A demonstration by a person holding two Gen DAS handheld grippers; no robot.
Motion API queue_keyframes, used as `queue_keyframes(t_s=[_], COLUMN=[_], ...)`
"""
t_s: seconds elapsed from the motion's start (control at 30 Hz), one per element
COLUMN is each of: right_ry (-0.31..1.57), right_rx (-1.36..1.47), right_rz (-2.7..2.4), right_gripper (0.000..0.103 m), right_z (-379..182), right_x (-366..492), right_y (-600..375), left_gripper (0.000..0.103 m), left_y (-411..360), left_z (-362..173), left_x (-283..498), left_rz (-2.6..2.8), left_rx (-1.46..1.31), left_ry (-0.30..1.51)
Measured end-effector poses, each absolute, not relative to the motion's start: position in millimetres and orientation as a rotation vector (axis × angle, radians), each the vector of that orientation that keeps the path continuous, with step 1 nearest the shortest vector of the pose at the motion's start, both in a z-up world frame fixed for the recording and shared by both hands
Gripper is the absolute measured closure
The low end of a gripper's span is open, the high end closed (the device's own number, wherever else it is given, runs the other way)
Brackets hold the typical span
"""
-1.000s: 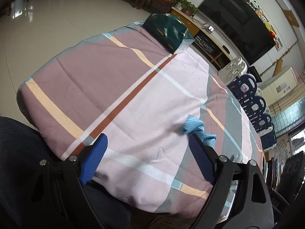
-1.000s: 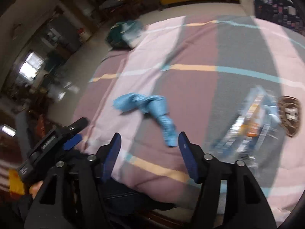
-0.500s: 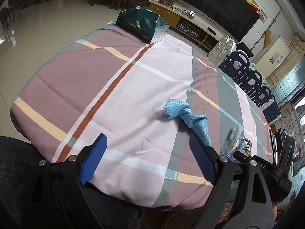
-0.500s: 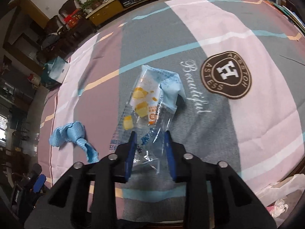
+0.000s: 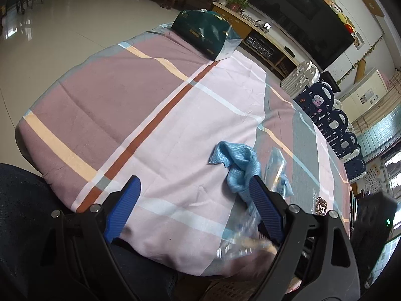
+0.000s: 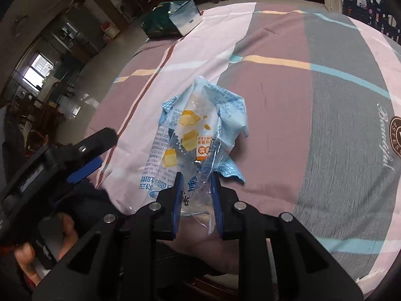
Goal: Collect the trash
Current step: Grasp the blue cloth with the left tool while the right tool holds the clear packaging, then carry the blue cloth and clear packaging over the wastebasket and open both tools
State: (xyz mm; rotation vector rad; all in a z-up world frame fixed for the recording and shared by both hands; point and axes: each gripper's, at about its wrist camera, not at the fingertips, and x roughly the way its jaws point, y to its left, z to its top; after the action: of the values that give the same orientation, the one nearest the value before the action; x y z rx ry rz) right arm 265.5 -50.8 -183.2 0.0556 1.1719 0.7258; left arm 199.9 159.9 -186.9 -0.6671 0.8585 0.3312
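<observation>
Pinching the near edge of a light, crinkly, slippery snack wrapper (image 6: 190,138), the right tool (image 6: 195,190) has just been closing on it above the worktop (image 6: 325,125), while the left tool (image 5: 195,205) gapes wide, empty.

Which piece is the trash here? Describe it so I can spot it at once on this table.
On the striped tablecloth, look at the near edge, far from the dark green box at the far corner. The right claw has just closed on a crinkly clear plastic wrapper. Its blue print and yellow pictures set it apart from the plain blue cloth beside it.
</observation>
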Motion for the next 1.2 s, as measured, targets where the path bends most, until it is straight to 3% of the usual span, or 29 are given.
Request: queue_keyframes(t_s=[0.17, 0.43, 0.6, 0.63, 0.67, 0.87, 1.2], right_ry=[1.101, 1.001, 0.992, 0.989, 0.986, 0.951, 0.824], right_rx=[0.193, 0.397, 0.403, 0.409, 0.413, 0.380, 0.243], right_rz=[0.628, 0.475, 0.456, 0.455, 0.453, 0.440, 0.364], right_gripper=[0.080, 0.080, 0.080, 0.080, 0.080, 0.080, 0.080], right_z=[-160, -144, -143, -143, -142, -127, -72], right_x=[246, 208, 204, 203, 204, 189, 146], right_y=[-108, -203, -210, -211, -210, -214, -219], left_gripper=[0.015, 0.017, 0.051, 0.067, 0.071, 0.073, 0.072], left_y=[143, 101, 93, 91, 90, 90, 46], left_z=[-180, -199, -213, -213, -212, -185, -87], left_x=[213, 277, 282, 282, 282, 259, 176], left_rz=[0.304, 0.287, 0.269, 0.247, 0.224, 0.231, 0.101], left_rx=[-0.597, -0.481, -0.405, -0.393, -0.387, -0.340, -0.200], left_ry=[0.875, 1.058, 1.064, 1.060, 1.061, 0.965, 0.767])
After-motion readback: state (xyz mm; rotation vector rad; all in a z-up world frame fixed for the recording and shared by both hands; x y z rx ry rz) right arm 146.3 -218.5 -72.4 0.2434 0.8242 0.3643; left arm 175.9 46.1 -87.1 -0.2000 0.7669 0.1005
